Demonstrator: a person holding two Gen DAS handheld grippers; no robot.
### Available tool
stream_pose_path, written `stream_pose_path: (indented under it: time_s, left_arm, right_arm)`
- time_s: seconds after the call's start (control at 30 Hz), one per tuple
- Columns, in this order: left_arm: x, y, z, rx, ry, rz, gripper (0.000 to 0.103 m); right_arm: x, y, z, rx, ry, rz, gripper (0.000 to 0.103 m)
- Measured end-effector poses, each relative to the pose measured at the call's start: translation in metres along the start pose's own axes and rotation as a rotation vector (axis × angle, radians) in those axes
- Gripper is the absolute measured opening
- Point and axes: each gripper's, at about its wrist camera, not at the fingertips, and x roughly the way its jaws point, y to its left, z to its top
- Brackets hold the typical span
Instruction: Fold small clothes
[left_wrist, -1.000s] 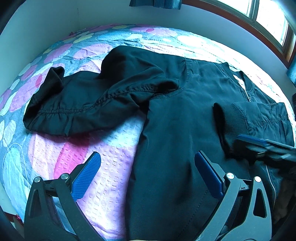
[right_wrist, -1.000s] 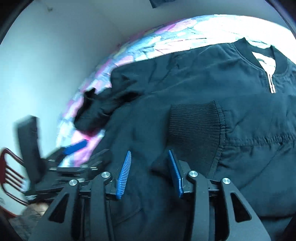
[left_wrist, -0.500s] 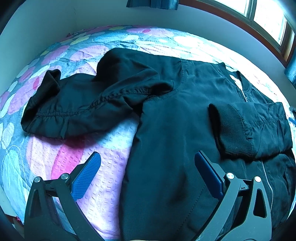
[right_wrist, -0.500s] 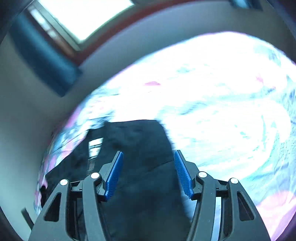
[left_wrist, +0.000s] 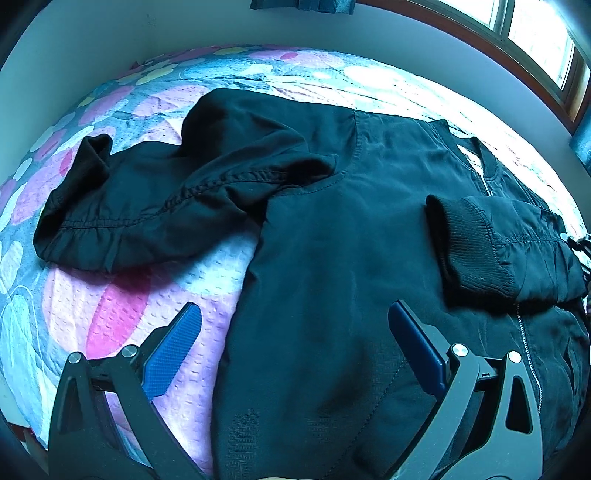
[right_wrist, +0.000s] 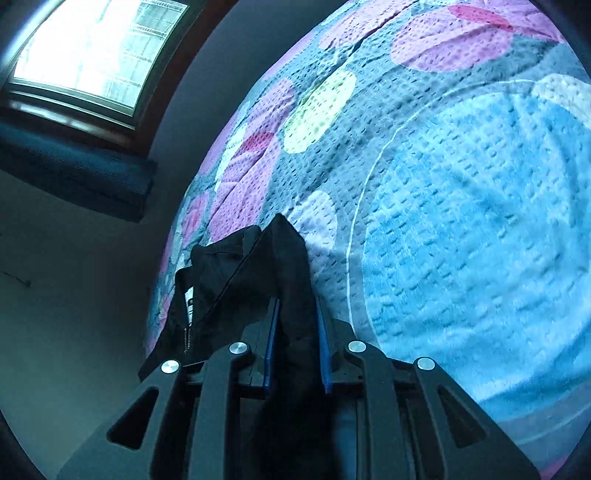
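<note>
Left wrist cam looks steeply down past its claw (left_wrist: 293, 345) at the jacket (left_wrist: 332, 258); right cam close on jacket edge, both sharing bed (right_wrist: 461, 240).

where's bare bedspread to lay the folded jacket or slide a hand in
Bare bedspread spreads wide beyond the right hand-held gripper, which has just closed on the jacket edge. Another free patch sits below the spread-out sleeve, by the open left hand-held gripper. The middle, under the jacket, is crowded.

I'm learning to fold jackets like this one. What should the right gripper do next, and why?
Probably carry the pinched jacket edge inward over the body: the right gripper, jaws just closed on that fabric, has it; one sleeve already lies folded across.
</note>
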Motion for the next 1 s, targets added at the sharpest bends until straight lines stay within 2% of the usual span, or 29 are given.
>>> stream_pose_path:
  time_s: [0.2, 0.3, 0.43, 0.53, 0.57, 0.63, 0.67, 0.7, 0.83, 0.93, 1.0]
  left_arm:
    - [0.002, 0.004, 0.000, -0.019, 0.006, -0.015, 0.101]
    - [0.004, 0.007, 0.000, -0.034, 0.015, -0.023, 0.101]
    - [0.005, 0.011, 0.000, -0.057, 0.021, -0.027, 0.101]
    - [0.004, 0.014, -0.001, -0.073, 0.017, -0.030, 0.101]
    - [0.004, 0.015, -0.001, -0.075, 0.017, -0.032, 0.101]
    - [0.004, 0.014, -0.002, -0.074, 0.021, -0.036, 0.101]
    - [0.005, 0.014, -0.002, -0.073, 0.022, -0.040, 0.101]
    - [0.005, 0.014, -0.002, -0.074, 0.023, -0.043, 0.101]
    - [0.002, 0.015, -0.002, -0.077, 0.013, -0.036, 0.101]
    - [0.002, 0.017, -0.005, -0.081, 0.023, -0.018, 0.101]
    - [0.009, 0.020, -0.008, -0.096, 0.060, -0.013, 0.101]
  right_arm:
    - [-0.043, -0.003, -0.042, -0.060, 0.023, 0.006, 0.027]
    - [-0.051, -0.011, -0.058, -0.108, 0.014, -0.116, 0.025]
    - [-0.055, -0.016, -0.055, -0.063, 0.002, -0.085, 0.027]
    - [-0.076, 0.011, -0.056, -0.084, -0.075, -0.157, 0.027]
    - [-0.084, 0.024, -0.059, -0.102, -0.099, -0.152, 0.028]
    - [-0.091, 0.055, -0.068, -0.132, -0.113, -0.065, 0.040]
    - [-0.088, 0.071, -0.074, -0.146, -0.100, -0.020, 0.051]
    - [-0.081, 0.089, -0.082, -0.166, -0.077, 0.019, 0.054]
    - [-0.027, 0.144, -0.118, -0.264, 0.060, 0.093, 0.054]
    - [0.022, 0.167, -0.148, -0.308, 0.184, 0.118, 0.054]
    - [0.051, 0.174, -0.164, -0.346, 0.221, 0.101, 0.054]
